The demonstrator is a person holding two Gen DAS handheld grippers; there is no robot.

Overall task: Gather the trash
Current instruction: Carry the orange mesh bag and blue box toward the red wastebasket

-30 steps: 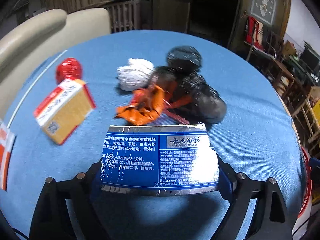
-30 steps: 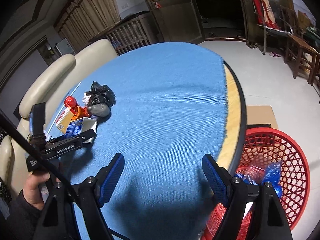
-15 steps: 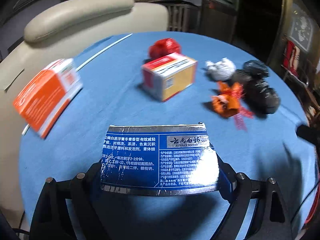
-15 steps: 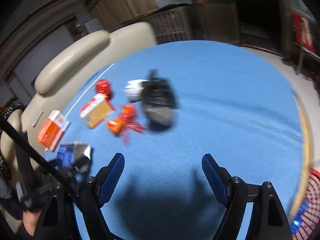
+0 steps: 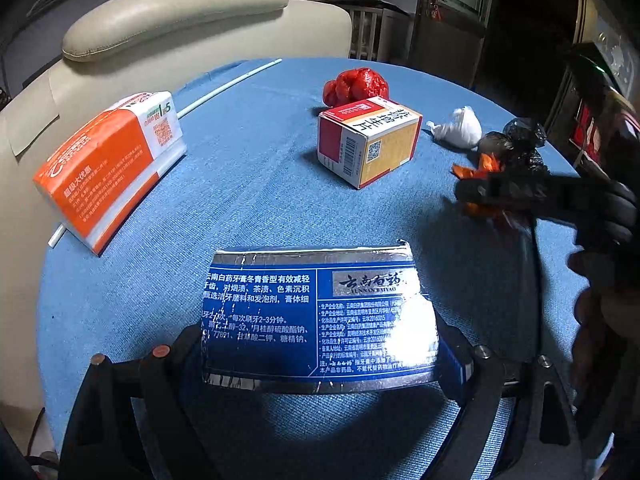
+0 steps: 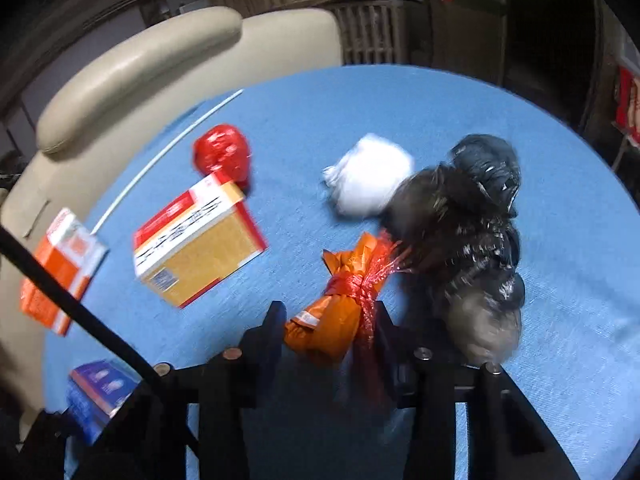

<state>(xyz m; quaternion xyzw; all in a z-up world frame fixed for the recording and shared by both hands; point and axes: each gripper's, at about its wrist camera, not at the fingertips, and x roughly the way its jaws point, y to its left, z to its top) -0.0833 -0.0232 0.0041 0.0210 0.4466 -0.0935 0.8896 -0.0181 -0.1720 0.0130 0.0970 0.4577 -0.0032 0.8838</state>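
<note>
My left gripper point(image 5: 320, 346) is shut on a blue and silver toothpaste box point(image 5: 312, 308), held crosswise just above the blue tablecloth point(image 5: 248, 208). The right gripper point(image 6: 330, 320) has its jaws closing on an orange bundle tied with red string point(image 6: 340, 304), and both pads touch its sides. That bundle lies against a heap of black plastic bags point(image 6: 472, 240). In the left wrist view the right gripper point(image 5: 520, 194) shows as a dark blurred shape over the orange bundle point(image 5: 480, 168). The blue box point(image 6: 100, 392) also shows at the lower left of the right wrist view.
Lying on the cloth are a red and yellow carton point(image 5: 368, 140), an orange and white carton point(image 5: 108, 168), a crumpled red ball point(image 5: 356, 86), a white wad point(image 5: 460, 128) and a thin white stick point(image 5: 228, 84). A beige chair point(image 5: 180, 16) stands behind the table.
The right gripper swung from the table's edge and red basket across to the trash pile and closed around the orange bundle. The left gripper turned leftward, keeping hold of the blue box.
</note>
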